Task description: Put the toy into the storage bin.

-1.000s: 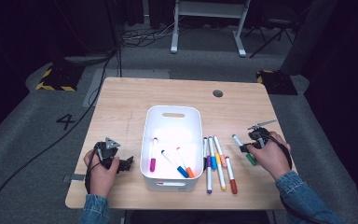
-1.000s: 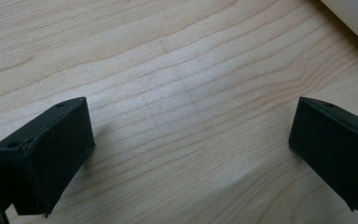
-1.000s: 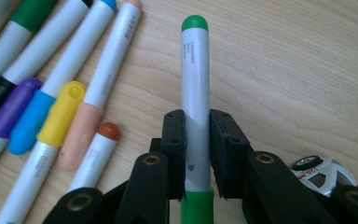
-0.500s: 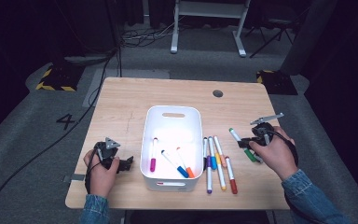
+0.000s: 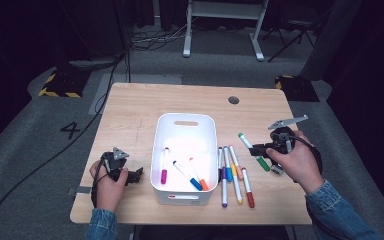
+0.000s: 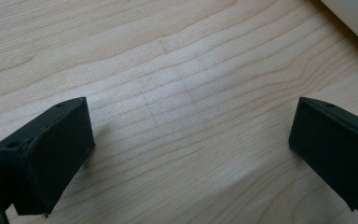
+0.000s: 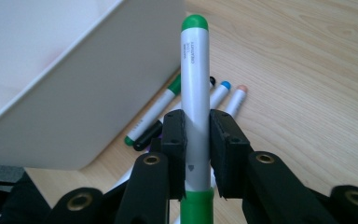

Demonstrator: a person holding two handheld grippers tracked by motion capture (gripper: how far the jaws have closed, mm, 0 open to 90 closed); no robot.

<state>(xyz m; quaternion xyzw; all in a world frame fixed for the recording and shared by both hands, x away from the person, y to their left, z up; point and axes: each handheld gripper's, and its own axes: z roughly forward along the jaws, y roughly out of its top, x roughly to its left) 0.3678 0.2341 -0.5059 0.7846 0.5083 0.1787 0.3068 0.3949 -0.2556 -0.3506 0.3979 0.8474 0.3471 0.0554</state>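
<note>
A white-barrelled green marker [image 5: 247,142] hangs above the table, right of the white bin [image 5: 185,120], with my right gripper [image 5: 265,148] shut on its middle. In the right gripper view both pads clamp the marker [image 7: 195,70], whose green cap points away from the camera. Near the table's front left corner my left gripper [image 5: 135,175] rests low, its jaws pointing toward the bin. The left gripper [image 6: 191,144] stands wide open over bare wood with nothing between the jaws. Inside the bin lie a pink marker [image 5: 164,167], a blue marker [image 5: 187,177] and an orange marker [image 5: 200,180].
Several loose markers [image 5: 230,175] lie side by side on the table just right of the bin, below the held one; the same markers [image 7: 154,112] lie next to the bin wall [image 7: 74,93]. A small round hole [image 5: 233,100] marks the far side of the tabletop.
The right hand has lifted the green marker off the table and carried it upward, slightly away from the person. The left hand and its gripper have stayed where they were.
</note>
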